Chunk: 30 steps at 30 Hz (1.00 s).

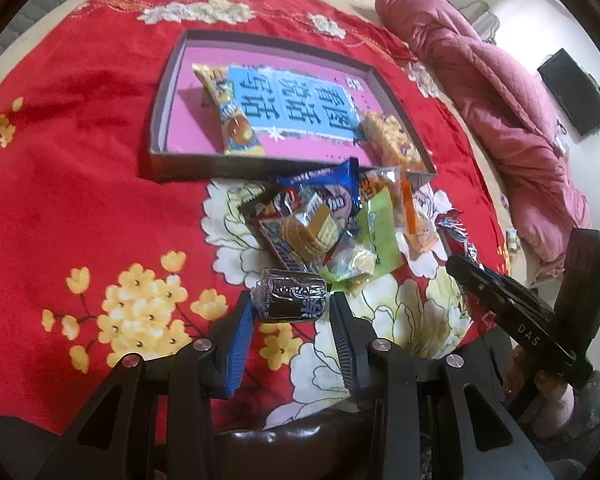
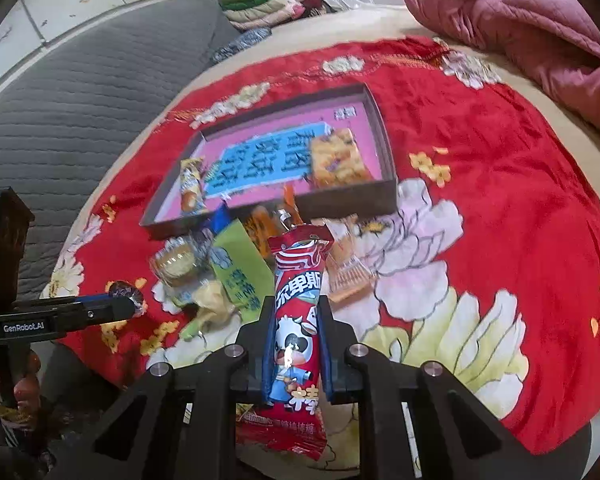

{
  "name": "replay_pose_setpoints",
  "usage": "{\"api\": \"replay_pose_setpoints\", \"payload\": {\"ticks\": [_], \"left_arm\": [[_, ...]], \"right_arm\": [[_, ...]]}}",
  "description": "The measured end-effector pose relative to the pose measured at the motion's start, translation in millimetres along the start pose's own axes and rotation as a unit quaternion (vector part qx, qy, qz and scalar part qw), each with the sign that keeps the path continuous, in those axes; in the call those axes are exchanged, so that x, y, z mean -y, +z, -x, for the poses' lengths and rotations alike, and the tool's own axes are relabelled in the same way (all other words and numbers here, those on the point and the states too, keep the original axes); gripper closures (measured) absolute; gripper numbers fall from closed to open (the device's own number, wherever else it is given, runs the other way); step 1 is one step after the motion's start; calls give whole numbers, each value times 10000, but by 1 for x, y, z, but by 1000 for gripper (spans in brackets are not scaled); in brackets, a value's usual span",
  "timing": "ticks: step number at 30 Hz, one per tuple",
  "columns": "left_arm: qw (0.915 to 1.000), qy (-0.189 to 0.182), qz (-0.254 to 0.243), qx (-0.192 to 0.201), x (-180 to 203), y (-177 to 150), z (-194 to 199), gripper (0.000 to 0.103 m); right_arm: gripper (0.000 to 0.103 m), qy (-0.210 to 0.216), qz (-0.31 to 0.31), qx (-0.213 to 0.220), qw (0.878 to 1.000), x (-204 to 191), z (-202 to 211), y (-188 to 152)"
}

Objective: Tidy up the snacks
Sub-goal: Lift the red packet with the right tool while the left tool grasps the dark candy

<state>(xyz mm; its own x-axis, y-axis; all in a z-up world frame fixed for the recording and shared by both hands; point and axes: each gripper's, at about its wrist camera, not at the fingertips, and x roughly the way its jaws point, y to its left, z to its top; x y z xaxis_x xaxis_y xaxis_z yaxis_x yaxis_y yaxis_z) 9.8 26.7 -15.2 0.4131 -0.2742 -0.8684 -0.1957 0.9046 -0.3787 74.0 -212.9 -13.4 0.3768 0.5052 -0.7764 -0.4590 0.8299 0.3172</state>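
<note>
Nearest thing up: the left claw (image 1: pixel 290 316) is pinching a small dark round snack (image 1: pixel 292 299) in shiny wrap, sideways between its blue pads, hanging just above the red floral blanket (image 1: pixel 80 160) that's spread over the bed. The right claw (image 2: pixel 294 320) is clamped on a long red cow-print packet (image 2: pixel 296 320), which runs lengthwise between the fingers and sticks out well past the tips; from the left wrist view you can see that same claw off to the right side, with the packet's crimped end (image 1: pixel 458 232) poking out. Just beyond both claws sits the messy snack pile (image 1: pixel 332 220) on the blanket's big white flower: a blue wrapper (image 1: pixel 332 184), a clear pack of wafer-looking biscuits (image 1: pixel 308 232), a green packet (image 1: pixel 380 224) and an orange-edged clear bag (image 1: pixel 408 208), all overlapping. Right behind the pile, touching its far edge, is the shallow box lid (image 1: pixel 168 92) with dark walls and a pink and blue printed floor. Inside it there's a yellow snack bar (image 1: pixel 230 112) lying toward the left and a puffed rice cake pack (image 1: pixel 392 140) at the right end. Farthest back, a pink quilted duvet (image 1: pixel 500 100) is bunched along the bed's edge, and the right wrist view shows a grey quilted cover (image 2: pixel 80 100) on the other side.
</note>
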Motion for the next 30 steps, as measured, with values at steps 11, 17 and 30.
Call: {"api": "replay_pose_setpoints", "payload": {"ticks": [11, 17, 30], "left_arm": [[9995, 101, 88, 281, -5, 11, 15, 64], [9988, 108, 174, 448, -8, 20, 21, 64], [9975, 112, 294, 630, -11, 29, 23, 64]], "right_arm": [[85, 50, 93, 214, 9997, -7, 2, 8], [85, 41, 183, 287, 9994, -15, -1, 12], [85, -3, 325, 428, 9986, -23, -4, 23]]}}
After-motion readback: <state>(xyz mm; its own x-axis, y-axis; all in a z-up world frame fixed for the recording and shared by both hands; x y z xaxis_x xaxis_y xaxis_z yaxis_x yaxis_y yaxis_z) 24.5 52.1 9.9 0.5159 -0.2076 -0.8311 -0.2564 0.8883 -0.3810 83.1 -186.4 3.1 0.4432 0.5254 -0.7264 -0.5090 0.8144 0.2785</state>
